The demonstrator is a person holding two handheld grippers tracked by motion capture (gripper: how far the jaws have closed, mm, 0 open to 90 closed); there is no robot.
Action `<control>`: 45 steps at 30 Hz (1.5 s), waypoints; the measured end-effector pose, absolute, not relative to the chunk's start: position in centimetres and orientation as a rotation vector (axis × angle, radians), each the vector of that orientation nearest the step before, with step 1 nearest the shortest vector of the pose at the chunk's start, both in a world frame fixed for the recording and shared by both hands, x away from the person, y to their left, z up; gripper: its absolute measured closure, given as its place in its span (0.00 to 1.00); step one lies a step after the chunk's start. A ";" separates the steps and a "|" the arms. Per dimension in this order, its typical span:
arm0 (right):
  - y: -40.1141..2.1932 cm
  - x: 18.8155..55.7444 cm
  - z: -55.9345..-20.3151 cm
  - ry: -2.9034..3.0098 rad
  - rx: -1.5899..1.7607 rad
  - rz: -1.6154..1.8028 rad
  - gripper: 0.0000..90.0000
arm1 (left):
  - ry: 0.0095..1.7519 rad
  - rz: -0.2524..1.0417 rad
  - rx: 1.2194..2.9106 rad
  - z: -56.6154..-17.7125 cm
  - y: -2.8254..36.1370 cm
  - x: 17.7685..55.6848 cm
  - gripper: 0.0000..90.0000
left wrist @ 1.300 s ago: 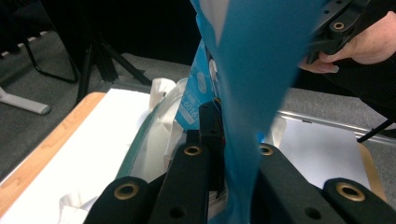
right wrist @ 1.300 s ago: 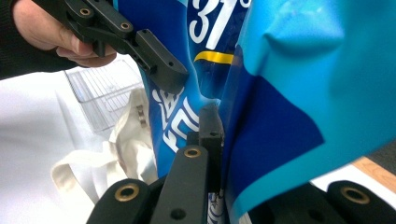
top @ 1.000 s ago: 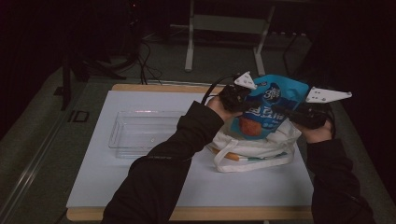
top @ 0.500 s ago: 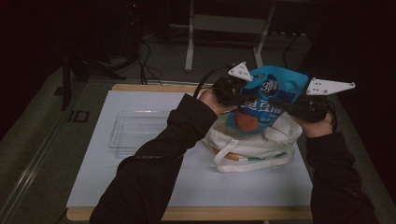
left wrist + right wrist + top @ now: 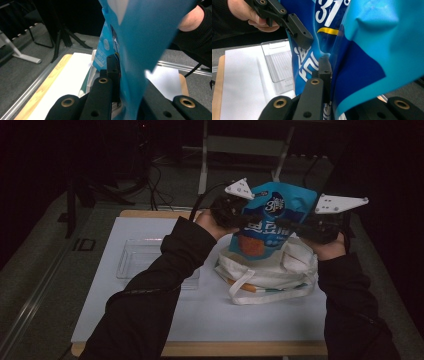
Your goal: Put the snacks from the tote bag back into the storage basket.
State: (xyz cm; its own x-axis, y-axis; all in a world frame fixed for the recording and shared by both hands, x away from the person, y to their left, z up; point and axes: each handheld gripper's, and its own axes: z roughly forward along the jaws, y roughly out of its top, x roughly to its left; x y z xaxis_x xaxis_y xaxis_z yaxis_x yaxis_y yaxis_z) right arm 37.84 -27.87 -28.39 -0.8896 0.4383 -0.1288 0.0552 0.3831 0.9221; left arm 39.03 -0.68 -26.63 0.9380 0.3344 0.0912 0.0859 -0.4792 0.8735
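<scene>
Left gripper (image 5: pixel 245 220) clamped, right gripper (image 5: pixel 290 224) clamped, forearms raised

High view overhead facing forward-down, both gripper views close along their fingers, all sharing the blue pouch (image 5: pixel 272 222).

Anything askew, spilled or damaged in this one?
Nothing spilled or torn. The blue pouch hangs above the white tote bag, pinched by the left gripper and right gripper. The clear tray sits square.

Blue snack pouch (image 5: pixel 274 220) (white lettering, orange patch) upright, held above white tote bag (image 5: pixel 270 270), w/ bottom inside.
</scene>
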 end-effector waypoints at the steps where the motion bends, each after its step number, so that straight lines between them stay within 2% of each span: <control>1: -27.5 37.9 -28.3 2.300 0.424 1.511 0.99 | 0.303 0.310 2.065 -26.6 -0.4 38.9 1.00; 45: -11.9 40.2 -27.3 2.449 0.191 1.563 0.99 | 0.437 0.403 2.066 -25.9 15.0 36.3 1.00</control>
State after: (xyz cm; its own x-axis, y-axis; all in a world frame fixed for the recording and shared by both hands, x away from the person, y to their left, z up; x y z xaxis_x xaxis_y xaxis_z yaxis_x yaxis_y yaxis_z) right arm 40.18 -11.92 -27.29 -0.9651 0.2316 -0.1224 -0.0134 0.4229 0.9061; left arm 36.28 15.02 -25.87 0.8819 0.4587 0.1085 0.1451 -0.4833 0.8634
